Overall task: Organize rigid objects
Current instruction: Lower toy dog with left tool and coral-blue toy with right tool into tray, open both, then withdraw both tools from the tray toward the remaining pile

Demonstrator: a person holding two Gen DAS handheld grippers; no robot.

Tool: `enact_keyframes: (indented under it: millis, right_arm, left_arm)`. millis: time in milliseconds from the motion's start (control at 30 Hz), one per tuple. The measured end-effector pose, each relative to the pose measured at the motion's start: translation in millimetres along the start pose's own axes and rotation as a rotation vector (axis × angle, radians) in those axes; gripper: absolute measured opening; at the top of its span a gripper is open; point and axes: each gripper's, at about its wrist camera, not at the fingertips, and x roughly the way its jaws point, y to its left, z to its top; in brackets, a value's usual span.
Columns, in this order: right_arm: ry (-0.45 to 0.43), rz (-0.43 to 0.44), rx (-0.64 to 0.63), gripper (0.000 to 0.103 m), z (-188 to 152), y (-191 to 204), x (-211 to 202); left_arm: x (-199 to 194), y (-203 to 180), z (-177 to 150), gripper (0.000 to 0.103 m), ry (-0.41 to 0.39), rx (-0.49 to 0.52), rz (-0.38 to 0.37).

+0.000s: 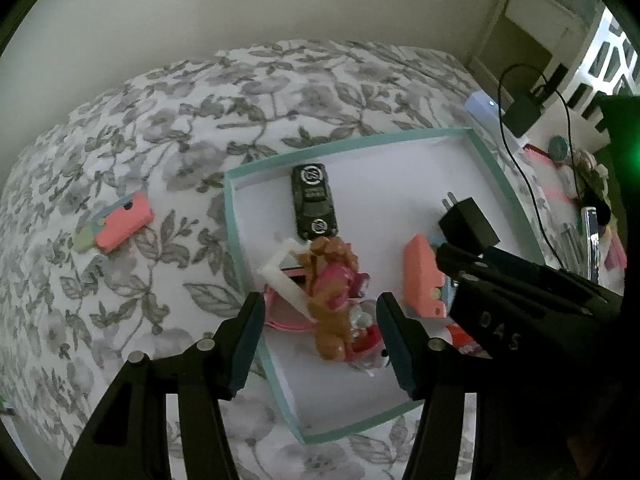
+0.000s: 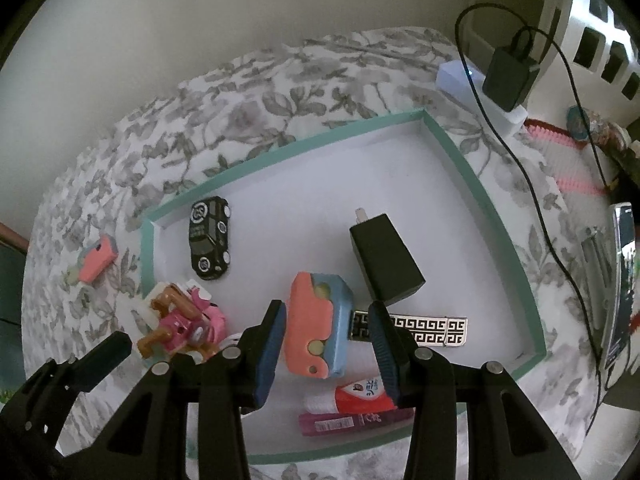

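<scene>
Our left tongs (image 1: 320, 336) gape wide around the brown-pink toy (image 1: 334, 300); right tongs (image 2: 328, 352) open, straddling the coral block (image 2: 314, 322), black charger (image 2: 386, 262) at one o'clock.

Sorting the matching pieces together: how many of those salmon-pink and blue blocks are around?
2. One pink block lies inside the teal tray, between the open fingers of the right tool. The other lies outside, on the floral bedspread. More may be hidden.

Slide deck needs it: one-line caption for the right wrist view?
Right gripper, fingers open around a pink-and-blue toy in the teal-rimmed tray, beside a black charger.
</scene>
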Motion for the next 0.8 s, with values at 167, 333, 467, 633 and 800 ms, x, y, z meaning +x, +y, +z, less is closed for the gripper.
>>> enact_keyframes:
  millis: [167, 333, 467, 633, 800]
  right_arm:
    - [-0.001, 0.006, 0.011, 0.046, 0, -2, 0]
    - [0.002, 0.003, 0.022, 0.046, -1, -5, 1]
    - [0.005, 0.000, 0.014, 0.049, -1, -3, 3]
    - [-0.001, -0.003, 0.009, 0.060, -1, -2, 4]
    - [-0.011, -0.006, 0.000, 0.074, -2, 1, 5]
  left_arm:
    - [0, 13, 2, 0.063, 0.001, -0.040, 0.025]
    - [-3, 30, 3, 0.064, -0.015, -0.100, 0.033]
    - [-6, 47, 4, 0.074, -0.035, -0.162, 0.059]
    - [-9, 76, 4, 0.083, -0.053, -0.273, 0.074]
    - [-9, 101, 2, 0.093, -0.056, -0.368, 0.073]
